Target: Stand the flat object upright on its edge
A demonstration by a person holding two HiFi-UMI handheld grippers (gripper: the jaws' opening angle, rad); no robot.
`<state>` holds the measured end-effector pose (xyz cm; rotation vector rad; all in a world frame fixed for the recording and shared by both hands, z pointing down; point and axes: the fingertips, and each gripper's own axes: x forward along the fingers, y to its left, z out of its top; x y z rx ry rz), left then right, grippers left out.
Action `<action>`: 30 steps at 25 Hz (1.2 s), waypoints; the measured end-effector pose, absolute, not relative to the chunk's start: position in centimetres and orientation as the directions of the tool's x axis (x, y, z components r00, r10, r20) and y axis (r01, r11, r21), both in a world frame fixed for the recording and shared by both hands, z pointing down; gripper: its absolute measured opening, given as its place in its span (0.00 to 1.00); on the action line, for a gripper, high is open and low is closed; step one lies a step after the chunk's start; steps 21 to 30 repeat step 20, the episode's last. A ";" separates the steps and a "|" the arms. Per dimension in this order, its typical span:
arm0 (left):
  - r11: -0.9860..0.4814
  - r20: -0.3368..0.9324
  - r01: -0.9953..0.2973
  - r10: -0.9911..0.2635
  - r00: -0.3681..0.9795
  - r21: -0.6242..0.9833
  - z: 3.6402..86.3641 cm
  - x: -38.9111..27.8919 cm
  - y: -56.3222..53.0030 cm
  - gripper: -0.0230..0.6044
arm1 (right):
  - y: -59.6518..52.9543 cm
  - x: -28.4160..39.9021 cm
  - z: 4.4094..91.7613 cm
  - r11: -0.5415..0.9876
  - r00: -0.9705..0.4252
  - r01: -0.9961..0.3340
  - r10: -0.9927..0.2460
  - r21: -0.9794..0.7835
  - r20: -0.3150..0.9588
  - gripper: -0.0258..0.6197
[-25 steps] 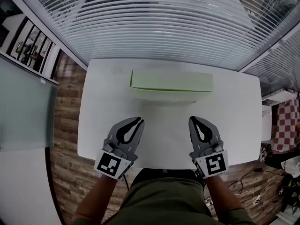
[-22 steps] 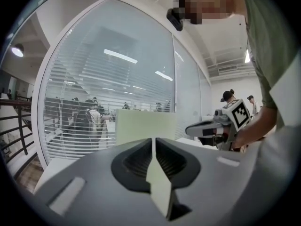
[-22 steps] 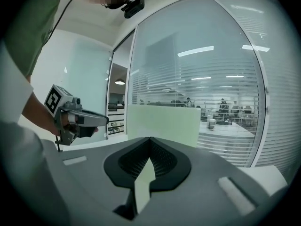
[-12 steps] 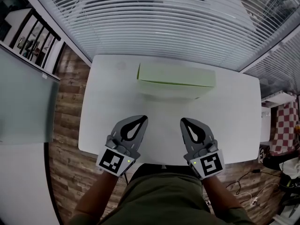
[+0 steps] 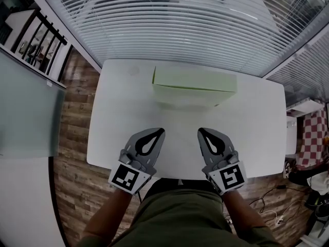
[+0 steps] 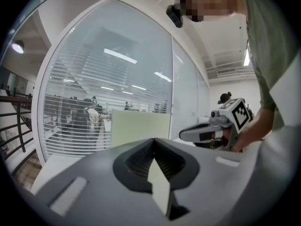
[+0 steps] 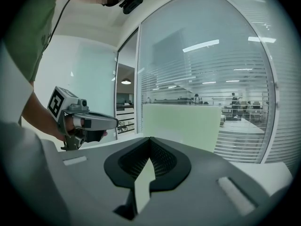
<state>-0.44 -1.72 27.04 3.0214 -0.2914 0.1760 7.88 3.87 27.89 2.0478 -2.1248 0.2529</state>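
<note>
Flat object [image 5: 195, 81]: pale green rectangular panel, matte and plain-faced, standing on its long edge at the far middle of the bench [image 5: 118, 133].

Head view: a smooth white rectangular bench top. The left gripper [image 5: 159, 130] and right gripper [image 5: 201, 131] sit side by side at the near edge, well apart from the panel. Their shells are grey moulded plastic tapering to points, each with a dark teardrop opening and a black-and-white marker cube [image 5: 126, 178] at the rear. This is the only view showing the panel's thin top edge, the wood-plank floor [image 5: 72, 112] and the white slatted blinds [image 5: 180, 24] beyond.

Left gripper view: jaws pressed together, nothing between them, ribbed dark pads meeting on the centre line. The panel [image 6: 140, 128] shows as a flat upright face straight ahead. The right gripper [image 6: 186, 134], held in a hand, shows in side profile.

Right gripper view: jaws likewise closed and empty. The panel [image 7: 181, 126] rises broad and upright ahead, in front of glass partitions. The left gripper [image 7: 114, 122] shows in side profile.
</note>
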 end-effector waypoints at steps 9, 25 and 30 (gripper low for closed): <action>-0.977 0.114 -0.193 -0.182 0.977 0.088 26.7 0.0 -0.9 0.04 | 4.4 8.1 28.0 0.038 -0.039 -0.999 -0.971 -0.007 0.236 0.06; -0.976 0.120 -0.196 -0.184 0.976 0.096 27.1 0.3 -0.9 0.04 | 4.7 8.5 28.6 0.055 -0.058 -0.998 -0.967 -0.016 0.247 0.06; -0.976 0.120 -0.196 -0.184 0.976 0.096 27.1 0.3 -0.9 0.04 | 4.7 8.5 28.6 0.055 -0.058 -0.998 -0.967 -0.016 0.247 0.06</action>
